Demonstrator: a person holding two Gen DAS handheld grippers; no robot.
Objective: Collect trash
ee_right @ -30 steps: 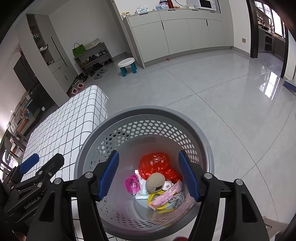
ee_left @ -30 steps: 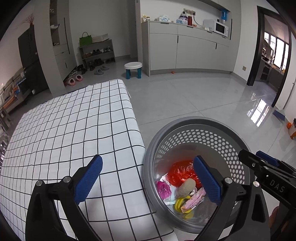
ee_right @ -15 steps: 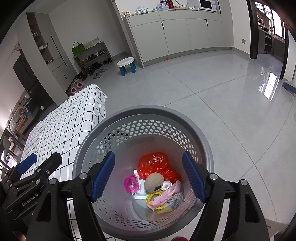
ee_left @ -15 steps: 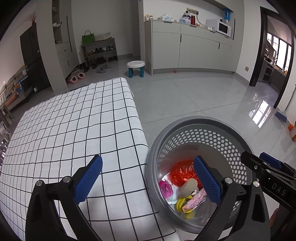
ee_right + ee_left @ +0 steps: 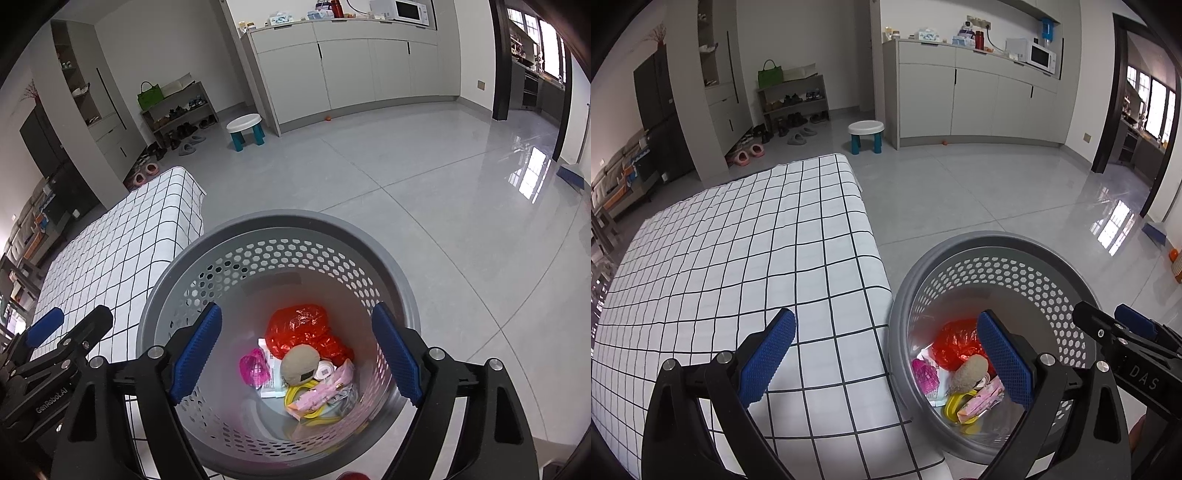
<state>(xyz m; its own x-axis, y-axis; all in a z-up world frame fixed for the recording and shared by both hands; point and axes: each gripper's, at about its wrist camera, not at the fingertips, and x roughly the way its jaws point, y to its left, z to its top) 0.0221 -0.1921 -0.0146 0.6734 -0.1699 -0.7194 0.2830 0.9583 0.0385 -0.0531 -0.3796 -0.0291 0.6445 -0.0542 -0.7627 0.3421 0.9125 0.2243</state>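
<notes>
The right gripper (image 5: 295, 354) is held directly above the mouth of the grey perforated basket (image 5: 280, 225), pointing steeply down into it, and its jaws are opening; nothing is seen between the blue pads (image 5: 197, 347), only the basket's inside far below them. The collected trash lies at the bottom of the basket: a red crumpled bag (image 5: 303, 330), a beige round piece (image 5: 300, 363), a pink wrapper (image 5: 255, 367) and a yellow ring (image 5: 306, 400) under a pale pink packet (image 5: 321, 389), all touching one another in one heap. In the left wrist view the left gripper (image 5: 886, 363) is held wide open and empty, partly above the near corner of the checked tablecloth (image 5: 738, 240) and partly above the basket's left rim (image 5: 997, 240). The basket stands on the floor just beside the table edge, to the right of it. No trash is seen on the part of the cloth that is visible, so the task is judged to be near its end or finished. If another piece were to be found on the table, the left gripper is the nearer one, and the basket lies to its right and below. The right gripper would have to be carried across to the left over the rim.
</notes>
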